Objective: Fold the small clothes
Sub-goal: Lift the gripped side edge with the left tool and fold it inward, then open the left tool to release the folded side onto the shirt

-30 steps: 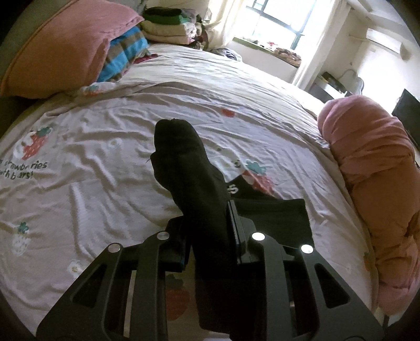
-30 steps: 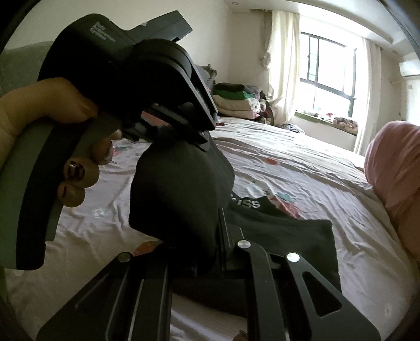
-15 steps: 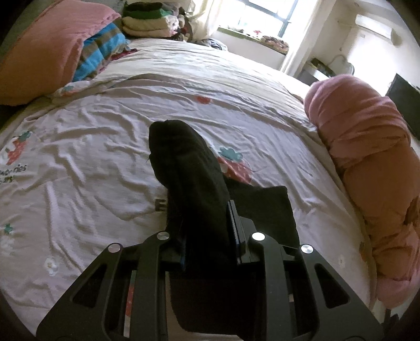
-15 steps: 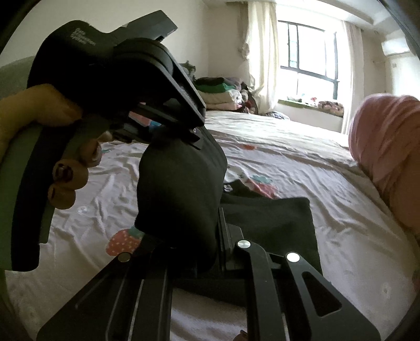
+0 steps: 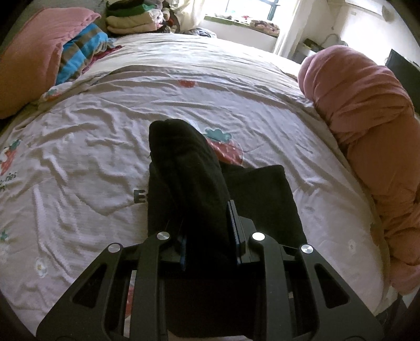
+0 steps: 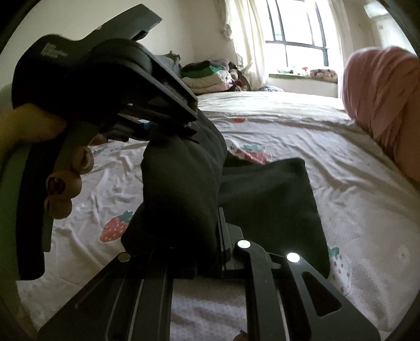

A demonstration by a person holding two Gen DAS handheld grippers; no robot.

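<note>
A small black garment [image 5: 194,183] lies on the strawberry-print bed sheet [image 5: 92,162]. My left gripper [image 5: 208,236] is shut on a bunched edge of it and holds that edge lifted over the flat part [image 5: 265,199]. My right gripper [image 6: 207,251] is shut on another bunched edge of the same black garment [image 6: 181,183], just below the left gripper's body [image 6: 105,86], which a hand holds. The flat part also shows in the right wrist view [image 6: 273,204]. The fingertips of both grippers are hidden in the cloth.
A rolled pink duvet [image 5: 367,126] runs along the bed's right side. A pink pillow [image 5: 29,60] and a blue striped blanket [image 5: 78,52] lie at the left. A stack of folded clothes [image 5: 131,18] sits at the far end near the window.
Both grippers have carried the lifted garment edges forward over the flat part, and the printed lettering on the garment is now covered. Both stay shut on the cloth.
</note>
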